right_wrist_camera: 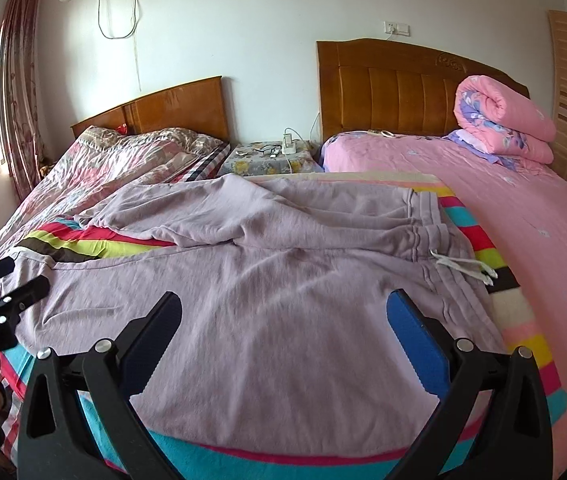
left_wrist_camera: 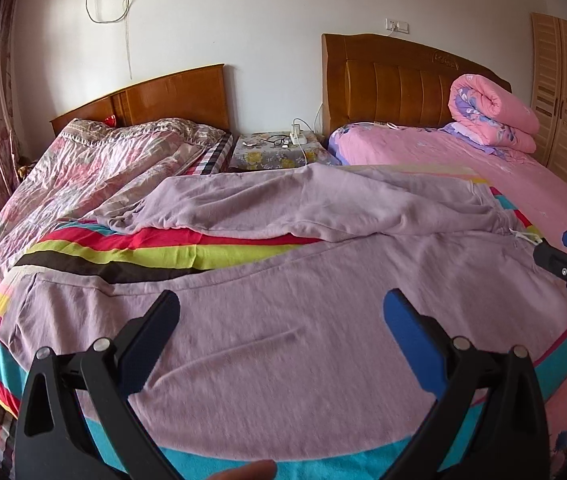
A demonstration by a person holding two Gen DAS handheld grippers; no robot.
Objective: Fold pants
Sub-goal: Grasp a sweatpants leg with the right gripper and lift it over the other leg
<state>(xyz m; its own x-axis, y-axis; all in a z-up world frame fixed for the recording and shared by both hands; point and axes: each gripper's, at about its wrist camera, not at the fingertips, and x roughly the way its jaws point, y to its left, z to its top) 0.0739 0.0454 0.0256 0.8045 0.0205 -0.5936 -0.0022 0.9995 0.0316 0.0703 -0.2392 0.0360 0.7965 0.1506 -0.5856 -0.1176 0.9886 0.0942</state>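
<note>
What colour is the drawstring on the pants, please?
White; the drawstring shows best in the right wrist view.

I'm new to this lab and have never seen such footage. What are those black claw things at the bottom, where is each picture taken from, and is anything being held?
No robot here: a person carries a hand-held gripper in each hand, each with a wide-angle camera looking out along its two fingers. One picture comes from the left gripper, the other from the right gripper; each also glimpses the other at its edge. Both sets of fingers are spread wide open and hold nothing. Below them lie lilac pants, spread flat with legs apart on a striped blanket across two beds. The white drawstring marks the waistband, on the right. Folding has not yet begun.
</note>
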